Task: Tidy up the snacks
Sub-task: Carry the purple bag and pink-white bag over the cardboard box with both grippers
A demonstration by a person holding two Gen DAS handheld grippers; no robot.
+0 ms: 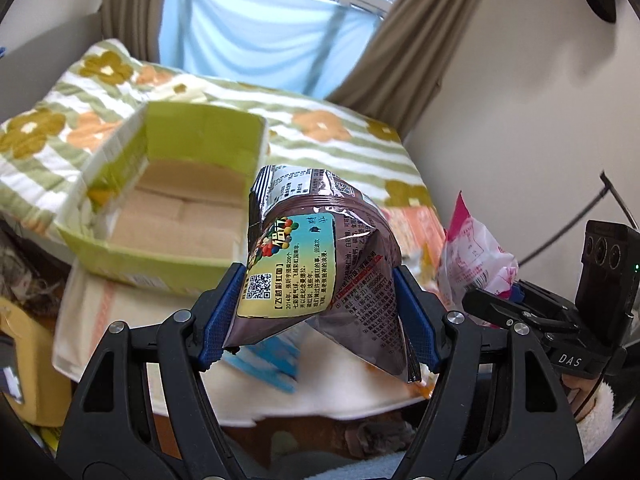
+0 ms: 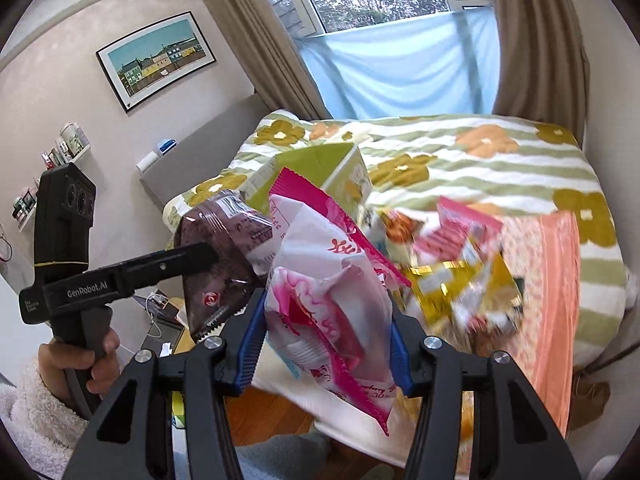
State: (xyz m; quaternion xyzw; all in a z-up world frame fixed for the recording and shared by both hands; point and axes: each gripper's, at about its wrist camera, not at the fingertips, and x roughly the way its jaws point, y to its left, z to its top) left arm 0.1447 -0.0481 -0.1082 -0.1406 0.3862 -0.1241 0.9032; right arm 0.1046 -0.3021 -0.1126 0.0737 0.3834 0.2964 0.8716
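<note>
My left gripper (image 1: 320, 312) is shut on a brown snack bag (image 1: 320, 248) with a QR code, held above the bed's near edge, right of an open green cardboard box (image 1: 168, 192). The box's brown floor shows no snacks. My right gripper (image 2: 326, 340) is shut on a pink-and-white snack bag (image 2: 328, 288), held in the air beside the left one. The pink bag (image 1: 476, 256) shows at the right in the left wrist view. The brown bag (image 2: 224, 248) and the green box (image 2: 320, 168) show in the right wrist view.
Several loose snack packets, one gold (image 2: 460, 288), lie on a peach towel (image 2: 540, 280) over the floral bedspread (image 2: 500, 160). A blue packet (image 1: 268, 360) lies below the brown bag. Curtains and a window stand behind the bed. Wooden floor lies below the bed's edge.
</note>
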